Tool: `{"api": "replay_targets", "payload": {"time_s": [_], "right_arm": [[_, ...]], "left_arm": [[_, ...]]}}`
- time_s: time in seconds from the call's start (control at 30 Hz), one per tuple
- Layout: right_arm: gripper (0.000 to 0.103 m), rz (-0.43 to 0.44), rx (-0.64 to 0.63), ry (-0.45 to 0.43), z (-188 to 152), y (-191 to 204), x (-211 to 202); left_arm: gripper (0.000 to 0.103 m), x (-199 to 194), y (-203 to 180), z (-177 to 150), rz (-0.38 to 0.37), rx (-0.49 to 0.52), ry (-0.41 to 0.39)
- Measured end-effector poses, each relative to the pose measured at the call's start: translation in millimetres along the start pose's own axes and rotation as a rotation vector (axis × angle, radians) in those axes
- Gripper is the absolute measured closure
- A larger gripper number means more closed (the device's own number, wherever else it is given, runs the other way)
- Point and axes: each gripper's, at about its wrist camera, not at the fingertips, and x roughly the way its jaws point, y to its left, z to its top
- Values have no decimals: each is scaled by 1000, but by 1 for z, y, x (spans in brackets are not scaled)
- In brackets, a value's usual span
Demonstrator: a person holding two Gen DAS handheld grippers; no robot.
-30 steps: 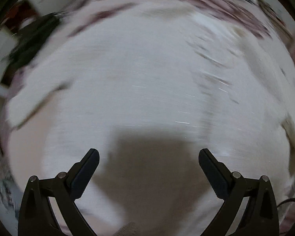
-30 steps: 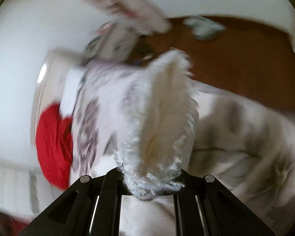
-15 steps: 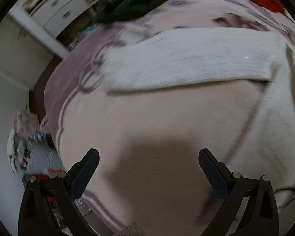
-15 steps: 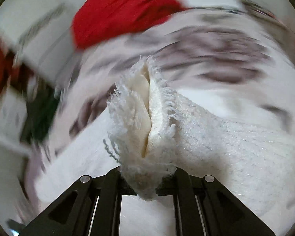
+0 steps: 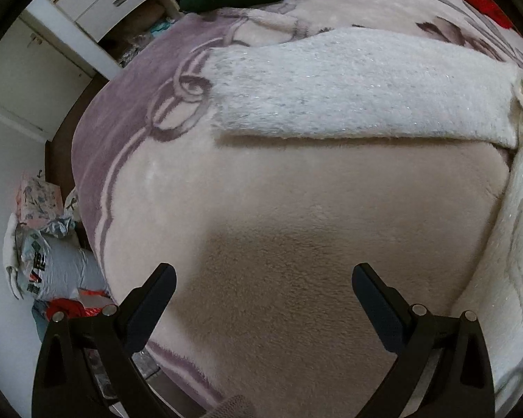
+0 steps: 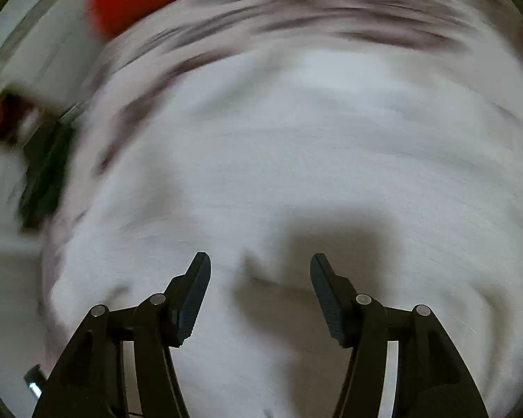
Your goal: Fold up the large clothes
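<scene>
While the left tongs [image 5: 263,291] stand wide and empty at the frame's bottom over the pink blanket [image 5: 296,209] on the bed, the fluffy white garment [image 5: 359,87] lies folded across the upper right. The right tongs [image 6: 260,271] are opening, nothing between them, above blurred white fabric.

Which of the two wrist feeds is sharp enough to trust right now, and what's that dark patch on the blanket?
Left wrist view: sharp, fisheye-bent at the edges; the white fuzzy garment and blanket read clearly, and the dark patch is shadow ahead of the left gripper. Right wrist view: heavy motion smear, only the right gripper is crisp, jaws opening with nothing between them.
</scene>
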Motion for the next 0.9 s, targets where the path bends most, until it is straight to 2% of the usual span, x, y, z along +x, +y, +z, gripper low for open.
{"api": "replay_targets", "payload": {"time_s": [0.07,0.13,0.27,0.3,0.37,0.43,0.53,0.57,0.63,0.7,0.8,0.83,0.87,0.9], "right_arm": [[41,-216,95,5,-20,-68,-18],[41,-362,109,63,-36,-118,-15],[41,-401,33,128,-38,-168,19],[41,-422,41,102,-28,-169,29],[41,-430,154,10,-6,-197,28],[41,-399,321,-33,5,-235,26],[41,-215,519,56,-6,-282,39],[41,-190,552,62,-14,-288,33],[41,-188,560,56,-29,-290,15],[41,-150,566,11,-53,-286,-16],[42,-51,550,-48,-75,-271,-44],[56,-17,544,-69,-76,-266,-50],[79,31,527,-106,-76,-257,-54],[80,49,509,-120,-72,-242,-58]], "left_arm": [[0,-1,-8,1,5,21,-6],[0,-2,-17,2,3,41,-11],[0,-5,-36,4,7,84,-35],[0,-6,-39,5,8,89,-40],[0,-6,-44,6,-2,90,-42],[0,-5,-45,7,-15,79,-26],[0,-5,-39,8,-33,48,-5],[0,-6,-36,9,-34,39,-4],[0,-7,-28,12,-43,25,-3],[0,-6,-19,18,-76,8,0],[0,0,-1,30,-189,-60,19],[0,3,7,35,-237,-94,30],[0,7,13,40,-284,-128,39],[0,11,18,44,-322,-161,44]]}}
